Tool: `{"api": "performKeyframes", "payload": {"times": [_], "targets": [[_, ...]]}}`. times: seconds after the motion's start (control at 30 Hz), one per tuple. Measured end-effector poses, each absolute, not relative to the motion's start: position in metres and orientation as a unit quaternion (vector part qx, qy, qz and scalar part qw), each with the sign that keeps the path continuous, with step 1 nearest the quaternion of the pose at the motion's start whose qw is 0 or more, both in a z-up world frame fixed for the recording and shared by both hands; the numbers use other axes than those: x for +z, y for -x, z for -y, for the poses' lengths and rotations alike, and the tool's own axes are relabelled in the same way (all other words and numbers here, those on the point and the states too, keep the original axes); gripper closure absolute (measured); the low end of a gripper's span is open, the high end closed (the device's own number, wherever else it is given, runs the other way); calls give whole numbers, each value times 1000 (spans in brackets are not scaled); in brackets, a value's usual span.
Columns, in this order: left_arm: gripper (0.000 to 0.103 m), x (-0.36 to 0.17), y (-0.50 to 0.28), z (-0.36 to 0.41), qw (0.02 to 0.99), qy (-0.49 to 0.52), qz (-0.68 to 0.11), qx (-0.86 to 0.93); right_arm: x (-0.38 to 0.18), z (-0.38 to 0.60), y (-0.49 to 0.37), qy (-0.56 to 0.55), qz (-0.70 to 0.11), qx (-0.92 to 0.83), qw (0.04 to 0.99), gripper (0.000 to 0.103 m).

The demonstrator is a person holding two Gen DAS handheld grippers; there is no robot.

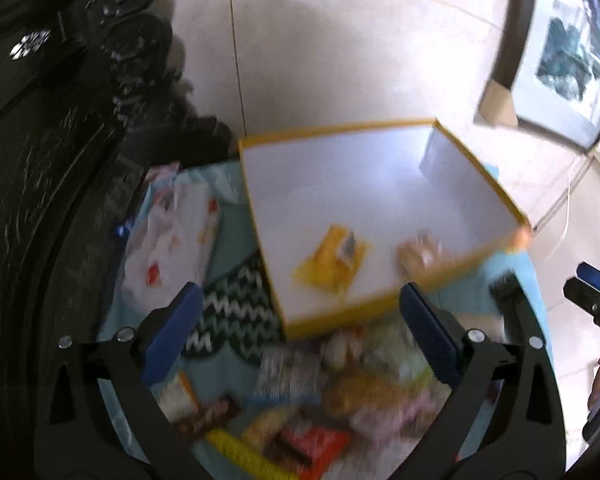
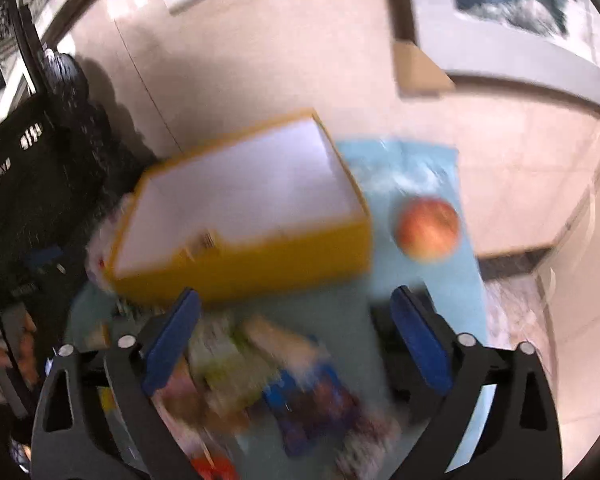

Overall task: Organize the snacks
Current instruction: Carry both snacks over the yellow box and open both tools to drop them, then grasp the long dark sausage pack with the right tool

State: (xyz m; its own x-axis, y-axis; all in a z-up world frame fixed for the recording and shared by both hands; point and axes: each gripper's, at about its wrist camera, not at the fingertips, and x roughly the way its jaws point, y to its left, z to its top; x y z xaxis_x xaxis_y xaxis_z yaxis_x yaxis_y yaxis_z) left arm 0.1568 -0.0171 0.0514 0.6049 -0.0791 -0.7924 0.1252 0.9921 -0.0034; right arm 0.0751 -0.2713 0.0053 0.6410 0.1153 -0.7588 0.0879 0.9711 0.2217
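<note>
Yellow box (image 1: 380, 216) sits far on the table (image 2: 432, 292) as collecting bin; loose snacks (image 1: 300, 400) lie near. Left gripper (image 1: 300, 332) and right gripper (image 2: 296, 332) hover, fingers apart, empty.

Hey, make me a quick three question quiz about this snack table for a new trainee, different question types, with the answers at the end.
1. True or false: the yellow box already has a yellow snack packet lying inside it.
2. Multiple choice: the apple sits A) inside the box, B) on the blue cloth beside the box, C) in the right tool.
3. Fill in: both the left tool and the right tool are ____, holding nothing, above the loose snack pile.

Key: 1 true; 2 B; 3 open.
</note>
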Motion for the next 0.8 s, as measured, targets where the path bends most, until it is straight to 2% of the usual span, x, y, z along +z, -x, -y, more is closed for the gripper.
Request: {"api": "performKeyframes", "payload": {"times": [0.2, 0.3, 0.43, 0.5, 0.6, 0.67, 0.73, 0.8], "targets": [[2, 9, -105, 1, 864, -41, -500, -41, -60, 269, 3, -74, -525, -30, 847, 5], [2, -11, -86, -20, 845, -17, -533, -27, -86, 257, 20, -48, -551, -44, 832, 5], [2, -22, -68, -41, 832, 12, -555, -11, -108, 244, 18, -28, -560, -66, 825, 13], [2, -24, -62, -51, 831, 17, -556, -1, -119, 244, 12, -20, -571, -83, 816, 19], [2, -25, -56, -61, 830, 25, -557, 13, -132, 250, 10, -45, -582, -88, 807, 41], [2, -27, -53, -67, 828, 31, -560, 22, -129, 251, 11, -49, -577, -85, 811, 68], [2, -28, -51, -74, 828, 41, -559, 27, -125, 256, 11, -72, -582, -80, 806, 74], [2, -27, -50, -74, 829, 39, -558, 25, -117, 262, 14, -101, -579, -70, 806, 76]]}}
